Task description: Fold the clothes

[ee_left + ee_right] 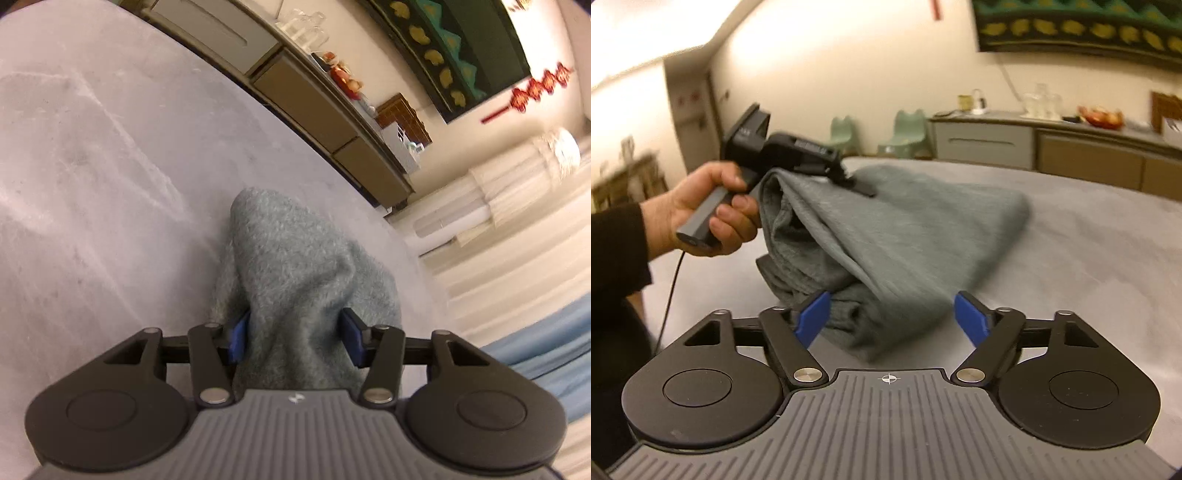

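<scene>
A grey-green knit garment (897, 236) lies bunched and partly folded on a pale grey bed surface (1089, 258). My left gripper (293, 334) has its blue pads against both sides of a raised fold of the garment (295, 266) and holds it up. In the right wrist view the left gripper (849, 181) sits at the garment's top edge, held by a hand. My right gripper (892, 319) is open, its blue pads wide apart on either side of the garment's near folded end, not clamping it.
A long low cabinet (1052, 144) with glassware and a fruit bowl stands beyond the bed. Two green chairs (905, 133) stand by the far wall. A cable (670, 291) hangs from the left gripper's handle. Blue fabric (554, 350) lies off the bed edge.
</scene>
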`<state>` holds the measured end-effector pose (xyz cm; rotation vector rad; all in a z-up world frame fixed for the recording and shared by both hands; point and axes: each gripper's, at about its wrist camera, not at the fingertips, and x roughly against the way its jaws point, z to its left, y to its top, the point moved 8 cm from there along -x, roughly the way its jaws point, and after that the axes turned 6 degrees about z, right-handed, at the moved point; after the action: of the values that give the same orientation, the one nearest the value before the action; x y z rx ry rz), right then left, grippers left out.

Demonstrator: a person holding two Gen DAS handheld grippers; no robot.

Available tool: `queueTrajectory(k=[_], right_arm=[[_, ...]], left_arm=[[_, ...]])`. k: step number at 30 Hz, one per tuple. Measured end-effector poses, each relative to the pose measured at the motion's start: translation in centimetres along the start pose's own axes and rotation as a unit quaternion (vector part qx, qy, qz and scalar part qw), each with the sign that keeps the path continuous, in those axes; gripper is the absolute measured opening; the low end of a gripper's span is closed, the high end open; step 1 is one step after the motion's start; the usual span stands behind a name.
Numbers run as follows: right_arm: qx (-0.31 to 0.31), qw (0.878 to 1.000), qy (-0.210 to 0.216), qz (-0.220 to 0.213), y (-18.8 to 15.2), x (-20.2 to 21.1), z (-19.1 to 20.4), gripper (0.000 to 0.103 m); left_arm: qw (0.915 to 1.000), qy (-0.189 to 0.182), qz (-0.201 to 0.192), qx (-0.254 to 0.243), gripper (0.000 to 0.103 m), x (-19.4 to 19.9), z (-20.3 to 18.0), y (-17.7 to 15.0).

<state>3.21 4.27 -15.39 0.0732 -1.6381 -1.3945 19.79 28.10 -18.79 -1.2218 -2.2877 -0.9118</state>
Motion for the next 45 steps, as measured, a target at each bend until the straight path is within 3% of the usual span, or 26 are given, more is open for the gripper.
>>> queueTrajectory(k=[2, 4, 7, 10, 11, 14, 17, 19, 22, 24, 26, 27, 28, 30, 32, 34, 35, 37, 39, 41, 43, 45], right_arm=[[0.015, 0.999, -0.034, 0.02, 0.5, -1.8, -0.7, 0.069], [0.001, 0.995, -0.093, 0.039, 0.5, -2.1, -4.1, 0.059], [-0.021, 0.981, -0.179, 0.069, 0.4, -2.4, -9.1, 0.061], [-0.042, 0.959, -0.264, 0.097, 0.4, -2.4, -14.0, 0.064], [-0.074, 0.955, -0.272, 0.096, 0.1, -1.3, -15.1, 0.066], [-0.193, 0.958, -0.206, 0.058, -1.2, 2.4, -14.0, 0.068], [-0.269, 0.957, -0.108, 0.01, -1.6, 4.2, -9.7, 0.079], [-0.282, 0.958, -0.047, -0.015, -1.1, 4.3, -6.0, 0.081], [-0.224, 0.974, -0.008, -0.017, 0.3, 2.8, -1.0, 0.087], [-0.156, 0.987, -0.033, 0.001, 0.9, 0.6, 1.4, 0.09], [-0.088, 0.994, -0.063, 0.028, 0.8, -1.5, 3.4, 0.055], [-0.06, 0.995, -0.072, 0.042, 0.4, -2.4, 4.4, 0.032], [-0.031, 0.995, -0.079, 0.052, 0.2, -3.2, 5.4, 0.032], [0.018, 0.993, -0.091, 0.069, -0.7, -4.5, 7.0, 0.032], [0.051, 0.989, -0.107, 0.086, -1.9, -5.8, 7.8, 0.031], [0.068, 0.988, -0.113, 0.081, -2.4, -5.8, 8.3, 0.04], [0.063, 0.989, -0.106, 0.077, -2.3, -5.3, 8.3, 0.043], [0.029, 0.995, -0.075, 0.059, -2.0, -3.2, 8.1, 0.059], [-0.016, 0.996, -0.082, 0.039, -1.9, -1.6, 6.5, 0.064], [-0.06, 0.993, -0.1, 0.022, -1.9, -0.2, 4.8, 0.064], [-0.066, 0.988, -0.137, 0.041, -1.8, -1.1, 3.0, 0.061], [-0.068, 0.988, -0.134, 0.036, -1.5, -1.7, 3.0, 0.059]], left_arm=[[0.9998, -0.02, 0.002, 0.004, 0.051, -0.2, -0.3, 0.0], [0.9992, -0.023, 0.028, 0.015, 0.051, -1.1, -0.4, -0.8], [0.9974, -0.043, 0.055, -0.021, 0.053, -1.8, -2.7, -2.9], [0.9927, -0.066, 0.087, -0.051, 0.053, -2.5, -4.7, -5.0], [0.9924, -0.067, 0.09, -0.052, 0.054, -2.6, -4.8, -5.2], [0.9917, -0.069, 0.095, -0.052, 0.055, -3.2, -5.0, -5.6], [0.9932, -0.066, 0.084, -0.045, 0.058, -3.8, -5.1, -5.2], [0.9943, -0.064, 0.076, -0.038, 0.058, -3.6, -4.8, -5.0], [0.9953, -0.058, 0.064, -0.043, 0.058, -3.3, -5.1, -5.1], [0.9957, -0.051, 0.056, -0.055, 0.055, -3.1, -5.5, -5.2], [0.9949, -0.042, 0.018, -0.09, 0.043, -1.7, -6.3, -4.7], [0.9942, -0.04, -0.004, -0.1, 0.039, -1.0, -6.3, -4.2], [0.9935, -0.038, -0.022, -0.105, 0.037, -0.4, -6.3, -3.8], [0.9973, -0.023, -0.019, -0.067, 0.037, -0.8, -4.2, -3.1], [0.9981, -0.005, -0.009, -0.061, 0.038, -1.8, -3.0, -3.0], [0.9984, 0.002, -0.005, -0.057, 0.042, -2.2, -2.4, -3.0], [0.9986, 0.0, -0.004, -0.053, 0.043, -2.2, -2.2, -2.9], [0.999, -0.002, -0.002, -0.046, 0.046, -2.2, -2.2, -2.7], [0.9992, -0.004, 0.001, -0.039, 0.047, -2.1, -2.0, -2.7], [0.9994, -0.004, 0.005, -0.035, 0.047, -2.7, -2.2, -2.3], [0.9994, -0.004, 0.008, -0.035, 0.048, -2.9, -2.1, -2.3], [0.9993, 0.002, 0.011, -0.036, 0.049, -2.8, -1.8, -2.6]])
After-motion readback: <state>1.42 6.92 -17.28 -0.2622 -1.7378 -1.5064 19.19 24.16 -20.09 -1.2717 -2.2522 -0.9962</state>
